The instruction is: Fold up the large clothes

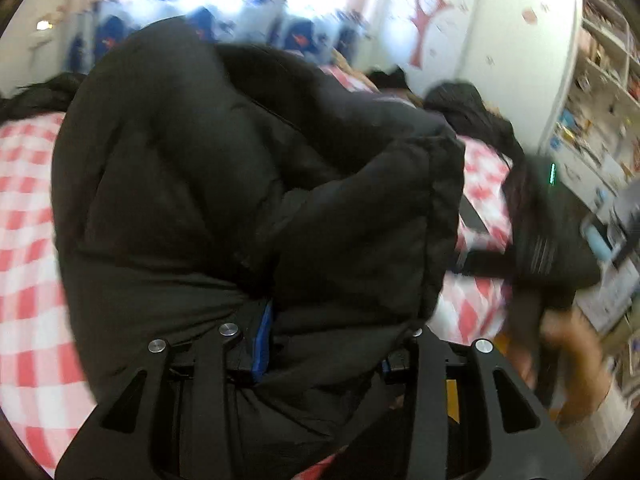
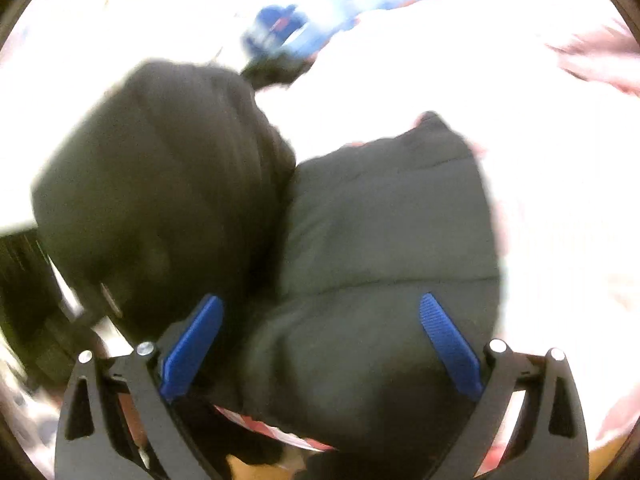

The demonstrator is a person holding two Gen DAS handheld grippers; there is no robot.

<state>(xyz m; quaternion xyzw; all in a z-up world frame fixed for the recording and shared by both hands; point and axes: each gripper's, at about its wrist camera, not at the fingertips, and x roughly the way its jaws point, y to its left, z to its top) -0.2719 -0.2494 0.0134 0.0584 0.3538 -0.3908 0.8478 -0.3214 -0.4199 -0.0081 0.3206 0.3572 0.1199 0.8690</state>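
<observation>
A black padded jacket (image 1: 240, 184) is bunched up over a red-and-white checked bed (image 1: 28, 216). My left gripper (image 1: 328, 332) is shut on a thick fold of it. One blue pad (image 1: 262, 344) presses into the fabric, and the other is buried under cloth. In the right wrist view the jacket (image 2: 360, 232) lies in two puffy lumps, one of them between the fingers. My right gripper (image 2: 320, 300) stands open, its blue pads (image 2: 192, 348) wide apart and not pressing on the cloth. The right gripper (image 1: 470, 240) also shows at the jacket's right edge, blurred.
A person's hand (image 1: 572, 344) holds the right gripper's handle. White shelves (image 1: 600, 92) full of small items stand at the right. Blue and white items (image 1: 304, 36) line the far side of the bed below a bright window. More dark clothing (image 1: 472, 112) lies further back.
</observation>
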